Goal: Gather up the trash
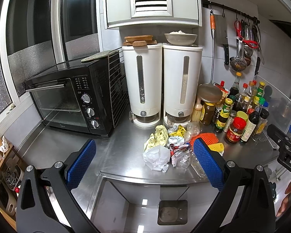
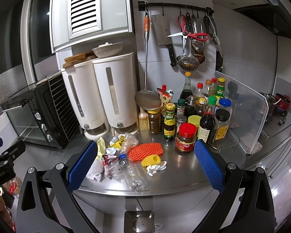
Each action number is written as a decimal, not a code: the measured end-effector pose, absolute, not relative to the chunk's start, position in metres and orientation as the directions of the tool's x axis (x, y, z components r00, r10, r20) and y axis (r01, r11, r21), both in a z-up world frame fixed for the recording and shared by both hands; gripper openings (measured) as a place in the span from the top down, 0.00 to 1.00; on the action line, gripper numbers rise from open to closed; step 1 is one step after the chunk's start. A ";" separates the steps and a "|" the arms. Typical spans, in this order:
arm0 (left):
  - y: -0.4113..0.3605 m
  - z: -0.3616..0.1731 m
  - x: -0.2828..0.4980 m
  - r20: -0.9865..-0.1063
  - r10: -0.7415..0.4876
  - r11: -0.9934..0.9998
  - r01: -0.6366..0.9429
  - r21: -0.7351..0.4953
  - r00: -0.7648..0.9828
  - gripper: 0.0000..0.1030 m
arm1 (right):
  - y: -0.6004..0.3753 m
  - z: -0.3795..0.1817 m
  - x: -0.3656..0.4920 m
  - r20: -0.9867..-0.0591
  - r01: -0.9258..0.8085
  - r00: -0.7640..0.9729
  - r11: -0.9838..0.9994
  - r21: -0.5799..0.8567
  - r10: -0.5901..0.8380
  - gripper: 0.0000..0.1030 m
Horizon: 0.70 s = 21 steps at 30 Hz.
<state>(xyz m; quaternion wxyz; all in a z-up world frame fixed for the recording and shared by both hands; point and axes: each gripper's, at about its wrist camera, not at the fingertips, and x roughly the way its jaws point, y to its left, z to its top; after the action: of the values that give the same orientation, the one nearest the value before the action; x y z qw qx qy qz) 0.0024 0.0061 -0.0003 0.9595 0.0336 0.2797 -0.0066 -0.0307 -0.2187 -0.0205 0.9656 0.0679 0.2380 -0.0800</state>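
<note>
Left wrist view: the left gripper is held wide apart, nothing between its blue pads, above the front edge of the steel counter. The trash pile is seen just ahead between the fingers: white crumpled paper, a foil wrapper, yellowish wrap, and orange foam net partly hidden behind the right pad. Behind the pile two white dispensers are stood, with a black oven at left and bottles at right. In the right wrist view, the right gripper is likewise spread wide and empty, short of the counter edge. A crushed clear bottle, yellow net and white tissue are shown lying between its fingers; a floor bin is visible below.
</note>
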 end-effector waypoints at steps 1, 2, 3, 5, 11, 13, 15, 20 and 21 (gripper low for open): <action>0.006 0.000 0.002 -0.538 0.007 0.998 0.031 0.062 0.843 0.08 | -0.218 -0.021 -0.031 -0.471 0.187 0.874 0.978 0.094 -0.122 0.03; 0.006 0.000 0.002 -0.538 0.006 0.998 0.032 0.062 0.843 0.08 | -0.218 -0.021 -0.031 -0.472 0.188 0.873 0.978 0.095 -0.122 0.03; 0.007 0.000 0.002 -0.538 0.007 0.998 0.031 0.062 0.843 0.08 | -0.220 -0.021 -0.030 -0.472 0.185 0.873 0.979 0.091 -0.121 0.03; 0.007 0.000 0.002 -0.539 0.007 0.998 0.031 0.061 0.842 0.08 | -0.218 -0.021 -0.030 -0.472 0.183 0.873 0.979 0.089 -0.120 0.03; 0.009 0.000 0.003 -0.540 0.007 0.998 0.031 0.060 0.842 0.08 | -0.220 -0.022 -0.028 -0.474 0.186 0.872 0.978 0.092 -0.121 0.03; 0.009 -0.001 0.004 -0.541 0.007 0.998 0.031 0.061 0.841 0.08 | -0.220 -0.022 -0.028 -0.475 0.185 0.872 0.979 0.091 -0.121 0.03; 0.011 -0.001 0.004 -0.544 0.008 0.998 0.029 0.060 0.839 0.08 | -0.220 -0.022 -0.028 -0.473 0.184 0.872 0.979 0.087 -0.122 0.03; 0.011 -0.007 0.010 -0.551 0.014 0.997 0.027 0.066 0.834 0.08 | -0.219 -0.026 -0.021 -0.460 0.186 0.877 0.980 0.066 -0.135 0.03; 0.012 -0.007 0.011 -0.552 0.015 0.997 0.027 0.067 0.833 0.08 | -0.220 -0.027 -0.020 -0.456 0.184 0.880 0.981 0.065 -0.135 0.03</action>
<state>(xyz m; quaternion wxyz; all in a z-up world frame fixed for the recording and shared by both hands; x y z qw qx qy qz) 0.0109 0.0116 -0.0074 0.9568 0.0362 0.2886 -0.0030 -0.0204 -0.2197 -0.0267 0.9679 0.0535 0.2311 -0.0825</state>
